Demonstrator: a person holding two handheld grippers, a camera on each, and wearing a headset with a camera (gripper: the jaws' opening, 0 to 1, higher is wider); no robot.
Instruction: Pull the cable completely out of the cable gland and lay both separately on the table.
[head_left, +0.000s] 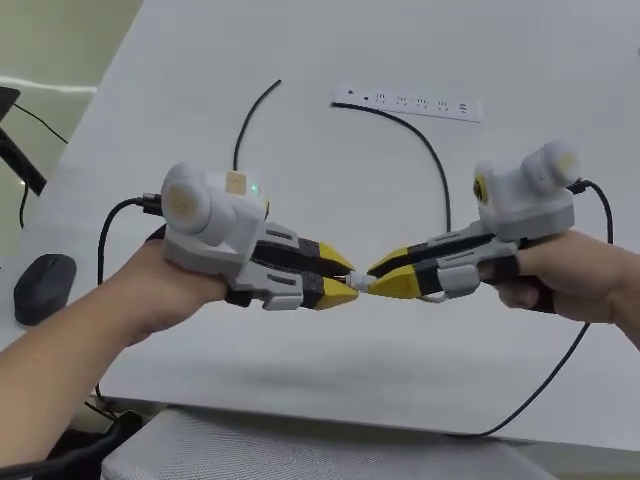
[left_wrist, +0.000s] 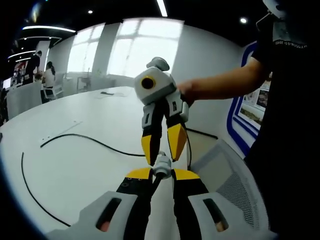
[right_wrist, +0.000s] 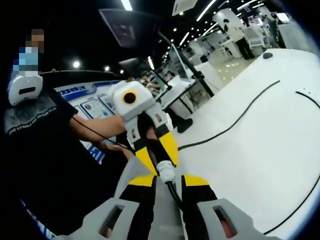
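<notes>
Gland (right_wrist: 165, 172) betw fingers (right_wrist: 196, 181) (shirt (left_wrist: 292, 45) txt illegible).

Cable gland (head_left: 362, 284) between gripper tips: tiny, mostly covered by yellow jaws. Cable (right_wrist: 173, 194) sinks between right gripper (right_wrist: 165, 179) jaws, grip point hidden. Same at left gripper (left_wrist: 161, 174).

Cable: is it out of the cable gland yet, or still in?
Still in: the black cable runs straight into the pale cable gland in both gripper views, with no gap between them.
</notes>
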